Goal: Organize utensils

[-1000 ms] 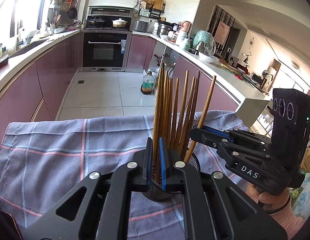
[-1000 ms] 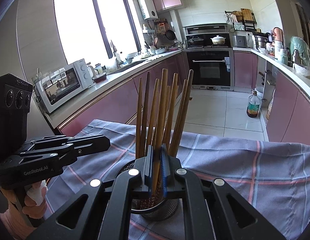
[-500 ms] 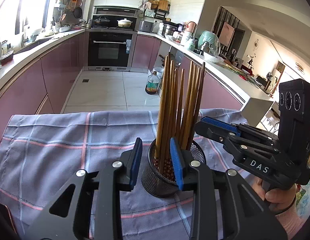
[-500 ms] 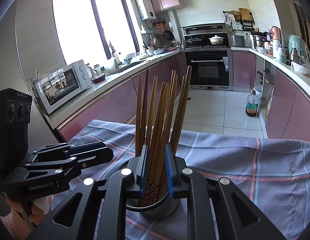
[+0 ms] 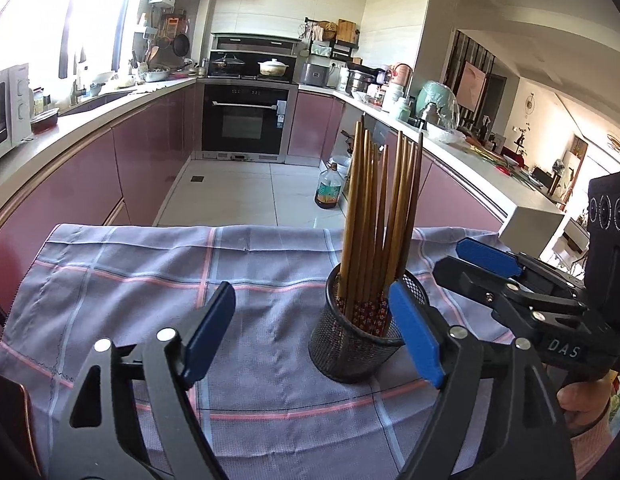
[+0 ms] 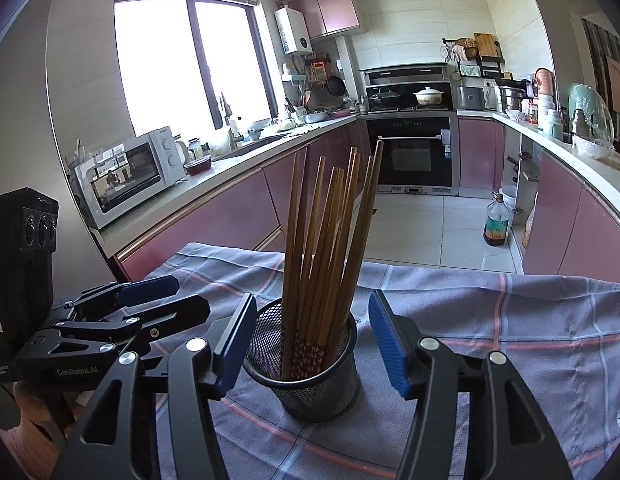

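Observation:
Several brown wooden chopsticks [image 5: 380,216] stand upright in a black mesh cup [image 5: 356,344] on a checked grey-blue cloth [image 5: 150,280]. My left gripper [image 5: 314,336] is wide open and empty; the cup sits just inside its right finger. My right gripper [image 6: 312,344] is wide open and empty, with the cup [image 6: 306,376] and chopsticks [image 6: 330,232] between its fingers, not touching. The right gripper also shows at the right of the left wrist view [image 5: 486,268], the left gripper at the left of the right wrist view [image 6: 162,300].
The cloth [image 6: 510,320] covers a table whose far edge drops to the kitchen floor [image 5: 250,192]. Pink cabinets run along both sides, with an oven [image 6: 414,152] at the back, a microwave [image 6: 130,172] on the left counter and an oil bottle [image 6: 497,222] on the floor.
Both grippers were shut on chopsticks in the cup. They have opened wide, let the chopsticks go and drawn back from the cup. The chopsticks now rest loose in the cup.

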Motion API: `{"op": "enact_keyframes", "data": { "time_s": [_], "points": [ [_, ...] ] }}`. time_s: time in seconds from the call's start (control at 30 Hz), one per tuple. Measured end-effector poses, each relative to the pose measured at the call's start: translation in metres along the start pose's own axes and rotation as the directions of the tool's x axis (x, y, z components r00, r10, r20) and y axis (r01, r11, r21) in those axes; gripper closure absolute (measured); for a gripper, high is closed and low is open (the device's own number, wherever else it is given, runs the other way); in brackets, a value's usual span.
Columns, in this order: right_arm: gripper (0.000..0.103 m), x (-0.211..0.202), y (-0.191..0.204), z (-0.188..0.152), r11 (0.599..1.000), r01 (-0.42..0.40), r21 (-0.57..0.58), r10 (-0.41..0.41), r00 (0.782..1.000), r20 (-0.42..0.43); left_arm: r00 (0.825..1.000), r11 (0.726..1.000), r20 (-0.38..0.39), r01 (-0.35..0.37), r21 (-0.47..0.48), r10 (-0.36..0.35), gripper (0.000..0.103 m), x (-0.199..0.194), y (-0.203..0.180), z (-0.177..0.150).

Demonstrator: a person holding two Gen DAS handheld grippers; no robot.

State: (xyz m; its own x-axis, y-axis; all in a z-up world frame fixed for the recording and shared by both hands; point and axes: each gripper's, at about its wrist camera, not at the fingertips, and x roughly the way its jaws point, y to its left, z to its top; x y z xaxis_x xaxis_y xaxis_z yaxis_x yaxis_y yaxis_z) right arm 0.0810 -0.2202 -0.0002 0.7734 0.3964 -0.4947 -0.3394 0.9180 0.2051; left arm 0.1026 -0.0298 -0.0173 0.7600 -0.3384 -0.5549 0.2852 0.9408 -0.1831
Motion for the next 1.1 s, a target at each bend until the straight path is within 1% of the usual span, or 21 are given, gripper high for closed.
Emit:
{"op": "enact_keyframes", "data": {
  "time_s": [0.03,0.07,0.1,0.2,0.27,0.33,0.4,0.5,0.7,0.93,1.03,1.1],
  "points": [
    [0.033,-0.002,0.002,-0.002,1.0,0.003,-0.001,-0.003,1.0,0.006,1.0,1.0,0.015,-0.015,0.002,0.015,0.015,-0.004,0.001,-0.003],
    [0.031,-0.004,0.004,-0.004,1.0,0.008,0.0,-0.008,1.0,0.016,0.999,1.0,0.027,-0.028,0.005,0.028,0.009,-0.008,0.001,-0.005],
    [0.027,-0.006,0.005,-0.007,1.0,0.011,-0.002,-0.011,1.0,0.023,0.998,0.999,0.042,-0.046,0.01,0.046,0.006,-0.012,0.001,-0.008],
    [0.02,-0.012,0.008,-0.015,1.0,0.027,-0.01,-0.026,0.999,0.041,0.995,0.997,0.066,-0.074,0.023,0.072,0.006,-0.023,0.001,-0.014],
    [0.017,-0.016,0.011,-0.021,0.999,0.037,-0.019,-0.036,0.998,0.051,0.992,0.995,0.08,-0.096,0.031,0.093,0.006,-0.03,0.002,-0.02],
    [0.01,-0.021,0.014,-0.028,0.999,0.047,-0.027,-0.045,0.997,0.062,0.989,0.993,0.097,-0.116,0.029,0.112,0.006,-0.036,0.001,-0.024],
    [0.007,-0.025,0.018,-0.033,0.997,0.057,-0.044,-0.054,0.996,0.075,0.986,0.992,0.112,-0.126,0.026,0.123,0.006,-0.044,0.001,-0.028],
    [0.007,-0.03,0.024,-0.038,0.995,0.076,-0.071,-0.07,0.994,0.085,0.979,0.988,0.138,-0.155,0.029,0.149,0.006,-0.054,0.0,-0.034],
    [0.007,-0.042,0.031,-0.044,0.995,0.076,-0.06,-0.067,0.989,0.134,0.968,0.98,0.17,-0.194,0.037,0.186,0.006,-0.071,-0.003,-0.043],
    [0.007,-0.049,0.044,-0.055,0.988,0.126,-0.094,-0.112,0.984,0.141,0.958,0.977,0.201,-0.212,0.006,0.206,0.006,-0.09,0.001,-0.049],
    [0.007,-0.054,0.05,-0.059,0.986,0.133,-0.104,-0.114,0.979,0.167,0.955,0.976,0.208,-0.216,0.001,0.211,0.006,-0.096,0.002,-0.051],
    [0.007,-0.057,0.052,-0.061,0.987,0.12,-0.106,-0.099,0.978,0.182,0.954,0.975,0.206,-0.221,-0.001,0.216,0.006,-0.098,0.002,-0.052]
  ]
}}
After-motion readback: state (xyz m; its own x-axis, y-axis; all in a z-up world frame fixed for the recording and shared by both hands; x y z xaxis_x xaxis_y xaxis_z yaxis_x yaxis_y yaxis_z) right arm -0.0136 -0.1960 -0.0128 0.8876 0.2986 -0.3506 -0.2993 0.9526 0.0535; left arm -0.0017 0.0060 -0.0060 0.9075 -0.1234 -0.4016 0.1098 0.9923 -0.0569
